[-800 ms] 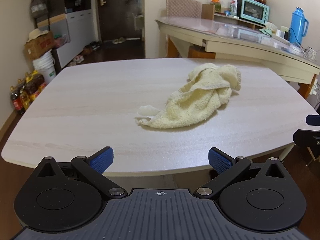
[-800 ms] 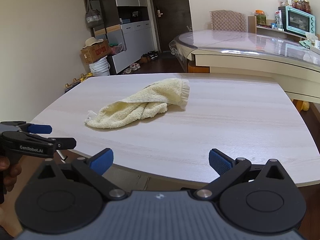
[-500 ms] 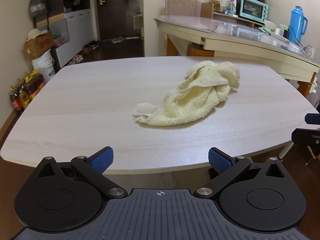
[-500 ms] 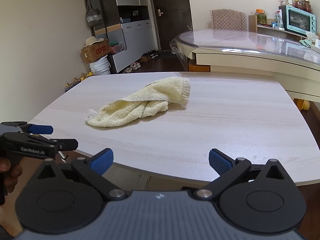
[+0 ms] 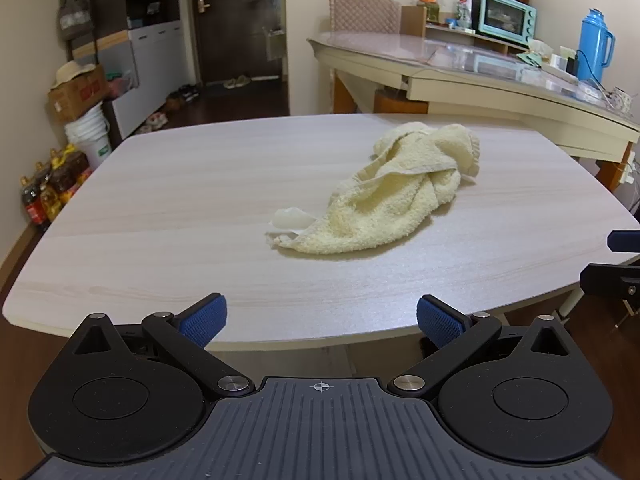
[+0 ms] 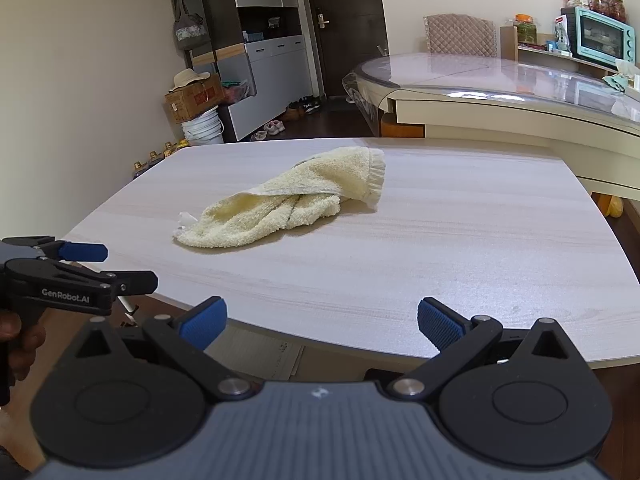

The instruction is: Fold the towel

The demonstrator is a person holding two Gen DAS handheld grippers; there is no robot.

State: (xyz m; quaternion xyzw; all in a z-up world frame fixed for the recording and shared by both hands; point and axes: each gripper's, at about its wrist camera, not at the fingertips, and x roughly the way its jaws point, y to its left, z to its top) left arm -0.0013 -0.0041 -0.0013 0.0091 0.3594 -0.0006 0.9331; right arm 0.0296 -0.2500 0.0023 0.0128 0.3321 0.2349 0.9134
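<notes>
A pale yellow towel point(image 5: 396, 192) lies crumpled in a long heap on the light wooden table point(image 5: 180, 208), with a small white label at its near end. The right wrist view shows the same towel point(image 6: 280, 204) left of centre. My left gripper point(image 5: 320, 318) hovers over the table's near edge, open, nothing between its blue pads, well short of the towel. My right gripper point(image 6: 322, 316) is also open and empty over the near edge. The left gripper point(image 6: 80, 268) appears at the left of the right wrist view, held by a hand.
A second, glass-topped table point(image 5: 480, 76) stands behind, carrying a teal toaster oven point(image 5: 506, 16) and a blue thermos point(image 5: 594, 46). Boxes, a white bucket point(image 5: 90, 136) and bottles point(image 5: 48, 192) line the left wall. The floor lies below the table's near edge.
The left gripper's view has crept slightly forward and tilted, so the towel sits a little lower and nearer. The right gripper's view has barely shifted. Both stay open.
</notes>
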